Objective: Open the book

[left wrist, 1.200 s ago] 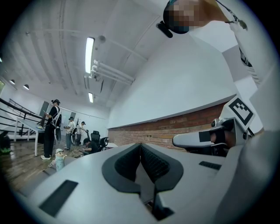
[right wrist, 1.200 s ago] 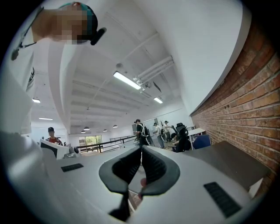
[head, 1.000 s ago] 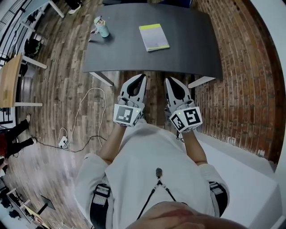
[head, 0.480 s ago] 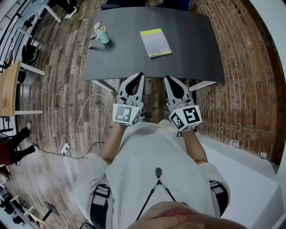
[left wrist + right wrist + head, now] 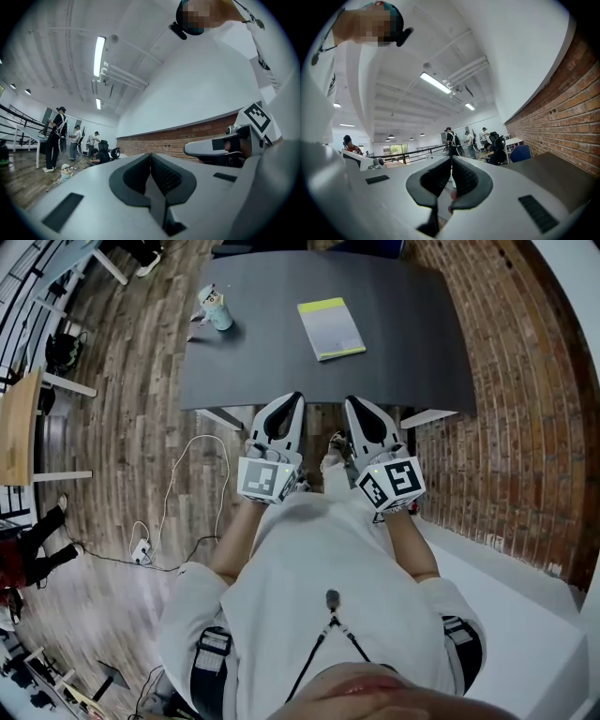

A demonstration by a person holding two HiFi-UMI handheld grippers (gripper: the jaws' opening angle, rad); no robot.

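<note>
Approach step, nothing gripped: left tool (image 5: 296, 399) and right tool (image 5: 350, 403) sit side by side, level, jaws together and empty, just short of the surface (image 5: 412, 334). The closed book (image 5: 331, 329) lies flat, well ahead. Next move probably needs a reach forward and a catch on the cover edge.

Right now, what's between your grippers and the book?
Only bare grey table, seen in the head view, lies between the left gripper, the right gripper and the book.
</note>
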